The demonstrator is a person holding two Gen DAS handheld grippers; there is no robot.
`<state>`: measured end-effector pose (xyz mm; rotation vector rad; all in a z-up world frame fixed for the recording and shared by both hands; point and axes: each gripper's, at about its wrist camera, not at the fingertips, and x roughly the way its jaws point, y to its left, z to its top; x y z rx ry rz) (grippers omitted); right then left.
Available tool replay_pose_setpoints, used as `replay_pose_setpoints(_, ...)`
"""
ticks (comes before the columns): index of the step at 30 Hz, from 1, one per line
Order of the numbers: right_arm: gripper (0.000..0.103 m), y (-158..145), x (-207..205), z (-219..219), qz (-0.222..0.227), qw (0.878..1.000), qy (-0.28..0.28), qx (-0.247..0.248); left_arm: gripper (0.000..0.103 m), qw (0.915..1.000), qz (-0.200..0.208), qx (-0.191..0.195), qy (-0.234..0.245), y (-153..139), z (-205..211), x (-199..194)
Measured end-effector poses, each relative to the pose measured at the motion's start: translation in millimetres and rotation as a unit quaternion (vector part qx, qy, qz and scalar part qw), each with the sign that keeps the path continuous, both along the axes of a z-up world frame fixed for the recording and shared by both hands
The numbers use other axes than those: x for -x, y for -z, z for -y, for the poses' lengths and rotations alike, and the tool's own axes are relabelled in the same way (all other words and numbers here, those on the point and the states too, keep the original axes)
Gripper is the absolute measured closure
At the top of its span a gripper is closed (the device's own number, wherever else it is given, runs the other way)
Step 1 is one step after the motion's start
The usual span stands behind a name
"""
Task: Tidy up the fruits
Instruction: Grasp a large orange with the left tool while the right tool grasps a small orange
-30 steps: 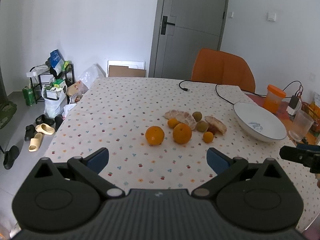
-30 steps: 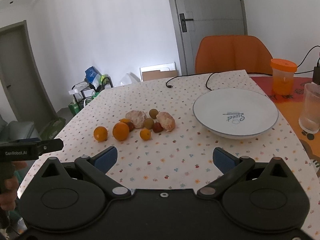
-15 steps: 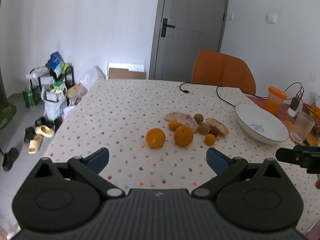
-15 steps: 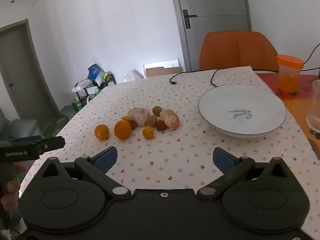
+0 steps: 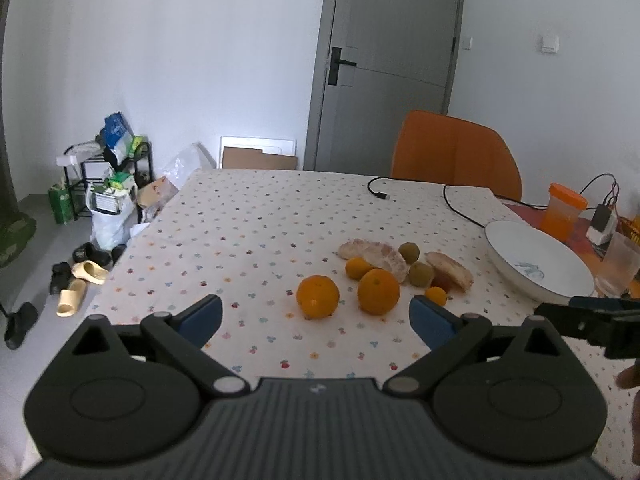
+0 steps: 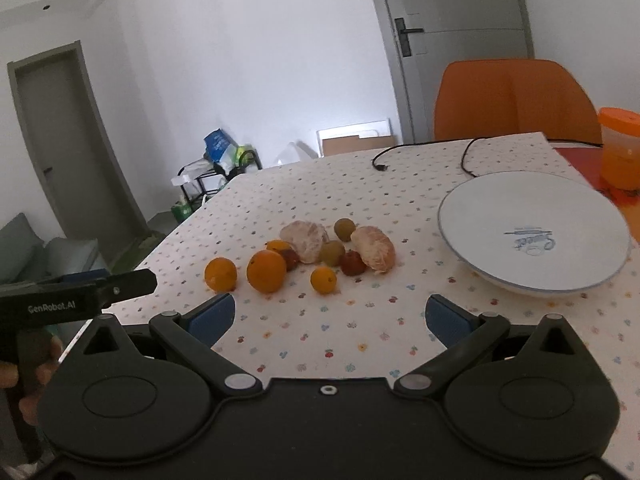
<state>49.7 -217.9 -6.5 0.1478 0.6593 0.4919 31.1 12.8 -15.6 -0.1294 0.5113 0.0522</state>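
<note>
- Landmark: shallow white ceramic bowl (image 6: 534, 232), glossy, blue print inside, empty, resting on the flower-dotted tablecloth (image 6: 344, 332).
- Fruit cluster sits to the bowl's left, apart from its rim: two round smooth oranges (image 5: 318, 296) (image 5: 378, 291), two small tangerines (image 6: 323, 279) (image 5: 358, 268), two dull green round fruits (image 6: 345, 229) (image 6: 332, 253), a dark red wrinkled one (image 6: 353, 263), two peeled pithy citrus halves (image 6: 374, 249) (image 6: 306, 240).
- Halves and small fruits touch or nearly touch; the leftmost orange stands clear of the pile.
- Left gripper (image 5: 316, 314): blue-padded jaws spread wide, empty, above bare cloth short of the oranges.
- Right gripper (image 6: 330, 316): jaws wide, empty, open cloth ahead between cluster and bowl.
- Beyond the bowl: translucent orange lidded plastic cup (image 6: 619, 148), black cable (image 5: 456, 204), orange chair (image 5: 456, 156).
</note>
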Motion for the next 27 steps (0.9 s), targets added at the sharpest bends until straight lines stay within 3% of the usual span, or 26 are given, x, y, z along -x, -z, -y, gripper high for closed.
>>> replay_pose_setpoints(5,0.001,11,-14,-6,-0.006,1.0,-0.011,-0.009,0.007,0.9998,-0.009,0.011,-0.013,8,-8,-12)
replay_pose_setpoints(15,0.018,27,-35,-15,-0.023,0.999,-0.022,-0.016,0.023,0.9991,-0.035,0.018,-0.018,26,-11,-38)
replay_pose_setpoints(20,0.018,34,-45,-21,-0.028,0.999,-0.025,-0.013,0.029,0.9989,-0.042,0.019,-0.013,33,-10,-49)
replay_pose_setpoints(27,0.031,44,-62,-29,-0.038,0.999,-0.029,-0.011,0.035,0.9985,-0.048,0.025,-0.01,43,-10,-67)
